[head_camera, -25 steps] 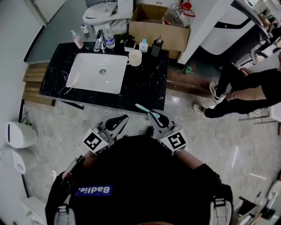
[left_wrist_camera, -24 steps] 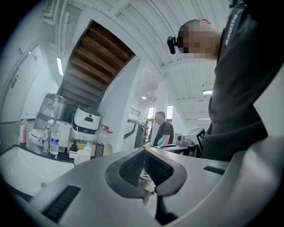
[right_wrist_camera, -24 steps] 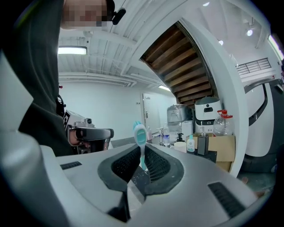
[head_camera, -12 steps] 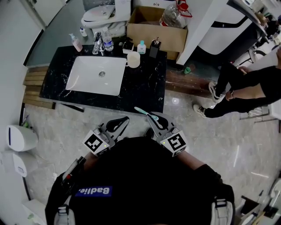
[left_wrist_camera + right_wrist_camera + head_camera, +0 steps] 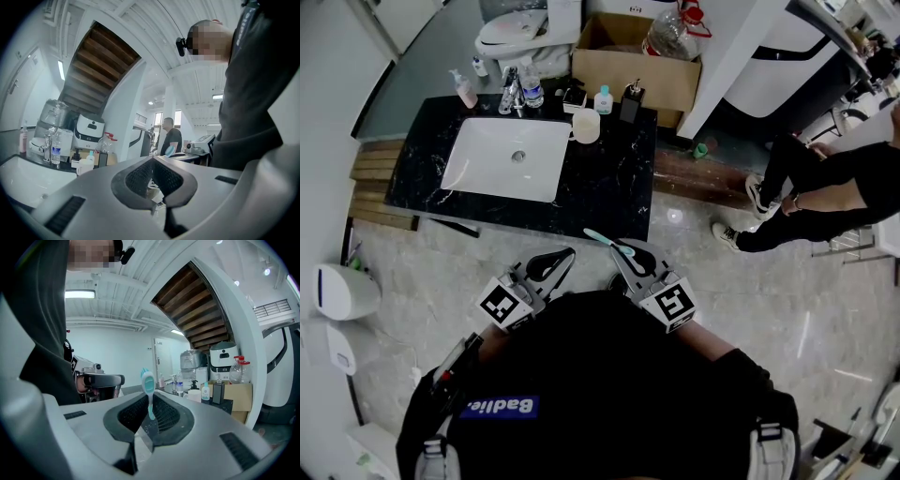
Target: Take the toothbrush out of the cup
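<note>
The person stands a little back from the black marble tabletop (image 5: 619,192), with both tools held low in front of the body near the bottom centre of the head view. The right hand-held gripper (image 5: 624,249) has its jaws closed on a teal and white toothbrush (image 5: 602,238), pinching it by the lower part of the handle. In the right gripper view the brush rises from between the ribbed pads with its bristle head uppermost. From above it points up and to the left, out over the floor just in front of the tabletop's near edge. It is well apart from the white cup (image 5: 588,124), which sits upright near the back of the tabletop, just right of the white sink (image 5: 508,157).

The left hand-held gripper (image 5: 565,254) sits to the left of the right one. Its jaws are drawn together with nothing between them.

Along the back of the tabletop, in the upper left of the frame, stand a pink bottle (image 5: 464,89), a tap (image 5: 508,94) and a clear water bottle (image 5: 532,92). To the right of the cup are a small bottle with a teal cap (image 5: 603,99) and a black pump dispenser (image 5: 630,101). Behind them sit a cardboard box (image 5: 628,64) and a white toilet (image 5: 517,36). At the right edge of the frame is another person's legs in black trousers (image 5: 825,202).
</note>
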Tool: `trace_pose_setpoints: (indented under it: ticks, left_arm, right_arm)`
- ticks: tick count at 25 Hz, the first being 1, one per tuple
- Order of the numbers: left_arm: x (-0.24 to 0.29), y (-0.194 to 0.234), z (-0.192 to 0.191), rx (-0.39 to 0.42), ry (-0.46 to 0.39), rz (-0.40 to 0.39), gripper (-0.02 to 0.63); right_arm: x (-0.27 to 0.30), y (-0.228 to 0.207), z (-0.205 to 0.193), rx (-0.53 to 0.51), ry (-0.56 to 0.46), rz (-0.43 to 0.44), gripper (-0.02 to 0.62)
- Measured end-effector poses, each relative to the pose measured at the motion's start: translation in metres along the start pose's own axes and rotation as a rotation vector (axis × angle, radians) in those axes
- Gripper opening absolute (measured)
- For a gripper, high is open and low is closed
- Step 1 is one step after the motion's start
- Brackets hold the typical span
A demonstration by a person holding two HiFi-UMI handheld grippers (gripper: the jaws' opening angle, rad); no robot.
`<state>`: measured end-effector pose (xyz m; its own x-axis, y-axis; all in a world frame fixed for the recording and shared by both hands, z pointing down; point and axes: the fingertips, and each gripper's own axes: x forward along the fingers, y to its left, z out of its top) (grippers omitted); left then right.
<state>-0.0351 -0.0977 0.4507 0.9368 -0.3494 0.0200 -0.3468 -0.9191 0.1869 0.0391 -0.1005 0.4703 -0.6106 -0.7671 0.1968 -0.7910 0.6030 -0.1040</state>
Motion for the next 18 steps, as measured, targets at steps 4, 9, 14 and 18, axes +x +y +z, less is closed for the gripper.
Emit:
trace_pose_setpoints:
  ticks: [4,9,14,18]
  left_arm:
    - [-0.0006,-0.0005,-0.0001,0.003,-0.001,0.002,0.008]
    - [-0.0021,0.0007,-0.0011,0.000,-0.001,0.006,0.008]
    - [-0.0044,0.0003,0.0001,0.003,-0.003,0.010,0.008]
    - [-0.0062,0.0006,0.0005,0.002,-0.003,0.015,0.008]
  right_arm:
    - [-0.0007,0.0012,-0.0001,0.008,0.017,0.000,0.041]
    - [0.0009,0.0012,-0.0018,0.009,0.020,-0.002,0.041]
    - [0.0016,0.0030,-0.0017,0.013,0.022,0.002,0.040]
    - [0.0027,0.0048,-0.0019,0.014,0.023,0.007,0.040]
